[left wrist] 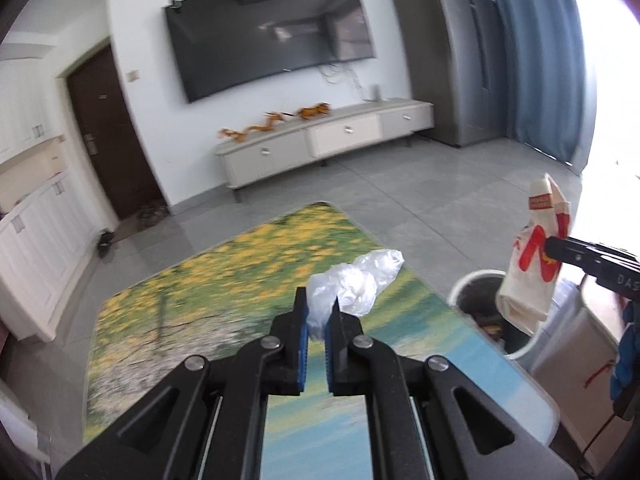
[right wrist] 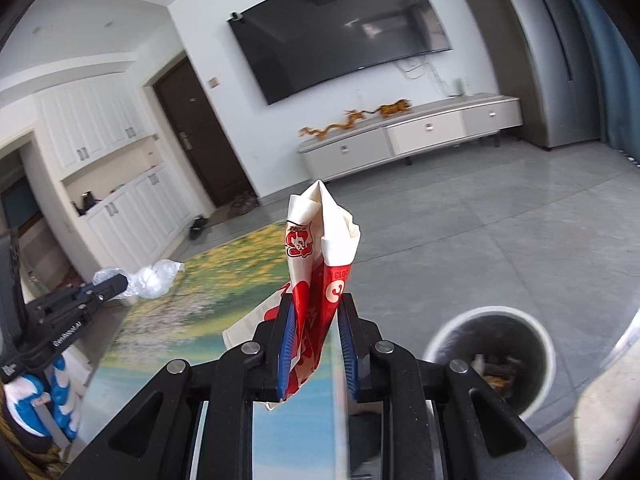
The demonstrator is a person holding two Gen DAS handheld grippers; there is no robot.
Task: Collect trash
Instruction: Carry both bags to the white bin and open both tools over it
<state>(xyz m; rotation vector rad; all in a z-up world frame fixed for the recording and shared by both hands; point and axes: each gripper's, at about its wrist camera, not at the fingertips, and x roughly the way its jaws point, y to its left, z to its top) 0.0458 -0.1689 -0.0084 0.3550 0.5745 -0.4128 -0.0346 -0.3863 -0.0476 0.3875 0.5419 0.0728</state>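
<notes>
- The desk (left wrist: 168,320) is covered by a flower-print surface; a white trash bin (right wrist: 536,364) is stood on the floor just beside it
- A red-and-white paper bag (right wrist: 320,256) is clamped in the right hand-held gripper (right wrist: 314,344), near the bin
- A crumpled clear plastic bag (left wrist: 356,284) is pinched by the left hand-held gripper (left wrist: 318,316) above the desk

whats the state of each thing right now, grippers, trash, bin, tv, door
left gripper: jaws shut on the plastic bag
plastic bag: crumpled, held above the table
right gripper: jaws shut on the wrapper
wrapper: folded, lifted, sticking up past the jaws
bin: open, some trash already inside
tv: off
door: closed
</notes>
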